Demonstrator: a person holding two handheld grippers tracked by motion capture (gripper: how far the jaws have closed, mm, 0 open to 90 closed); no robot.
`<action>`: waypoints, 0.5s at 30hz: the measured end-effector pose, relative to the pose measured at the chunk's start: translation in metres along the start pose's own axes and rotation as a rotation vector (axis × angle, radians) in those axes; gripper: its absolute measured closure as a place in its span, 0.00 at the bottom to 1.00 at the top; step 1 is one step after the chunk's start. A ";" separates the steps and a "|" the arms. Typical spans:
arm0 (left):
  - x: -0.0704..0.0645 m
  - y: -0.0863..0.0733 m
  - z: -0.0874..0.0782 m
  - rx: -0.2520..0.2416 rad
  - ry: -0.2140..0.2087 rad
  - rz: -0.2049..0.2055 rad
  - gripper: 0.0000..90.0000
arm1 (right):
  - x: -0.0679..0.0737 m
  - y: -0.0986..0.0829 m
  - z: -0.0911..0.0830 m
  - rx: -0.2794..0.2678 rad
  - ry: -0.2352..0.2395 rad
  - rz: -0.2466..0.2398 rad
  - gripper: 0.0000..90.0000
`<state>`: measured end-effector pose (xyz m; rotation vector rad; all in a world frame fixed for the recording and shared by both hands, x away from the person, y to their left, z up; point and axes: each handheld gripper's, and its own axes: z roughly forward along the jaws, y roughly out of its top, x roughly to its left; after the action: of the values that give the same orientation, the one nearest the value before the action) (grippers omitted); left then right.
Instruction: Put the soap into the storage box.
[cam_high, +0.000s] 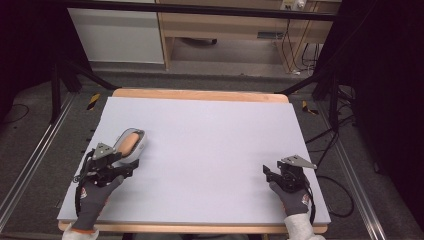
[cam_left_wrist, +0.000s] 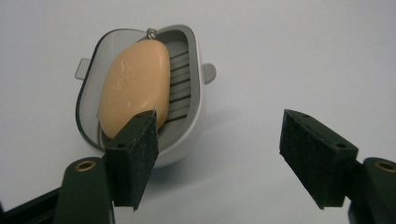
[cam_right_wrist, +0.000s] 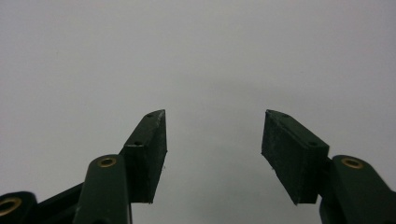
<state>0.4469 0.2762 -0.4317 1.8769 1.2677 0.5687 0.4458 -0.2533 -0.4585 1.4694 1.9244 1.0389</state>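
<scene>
Table (cam_high: 210, 150) with pale grey mat on top, wooden edge visible at far and near sides, dark floor and frame rails around. Two gloved hands in from the near edge, one gripper each. Left hand (cam_high: 92, 200) at the near-left part of the mat, grey glove, holding left gripper (cam_high: 116, 167) with grey three-cornered plate on top; jaws spread wide, nothing between them. Right hand (cam_high: 292, 197) at the near-right, white sleeve cuff at the edge, holding right gripper (cam_high: 267, 172); jaws parted too, only bare mat between them in the right gripper view (cam_right_wrist: 212, 140). Grippers well apart from each other. Soap dish (cam_high: 134, 145) on the mat just beyond the left gripper, grey-white shell, ribbed inner tray, small tabs at the sides. Soap bar (cam_left_wrist: 135, 86) lying in the dish, peach-orange, oval, long axis along the dish. In left gripper view (cam_left_wrist: 219, 149), one jaw overlaps near rim of soap dish (cam_left_wrist: 196, 107); contact not clear. Other jaw over bare mat beside it.
</scene>
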 end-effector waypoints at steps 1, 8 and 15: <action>0.000 -0.002 -0.001 0.003 0.000 0.000 0.30 | 0.000 0.001 0.001 0.002 0.001 -0.004 0.45; 0.004 -0.026 -0.011 0.021 0.011 -0.002 0.29 | 0.002 0.003 0.009 0.023 -0.012 -0.007 0.46; 0.019 -0.043 -0.017 0.041 0.060 -0.032 0.29 | -0.001 -0.002 0.008 0.026 -0.002 -0.003 0.48</action>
<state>0.4178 0.3077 -0.4572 1.8826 1.3555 0.5905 0.4516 -0.2521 -0.4647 1.4804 1.9451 1.0148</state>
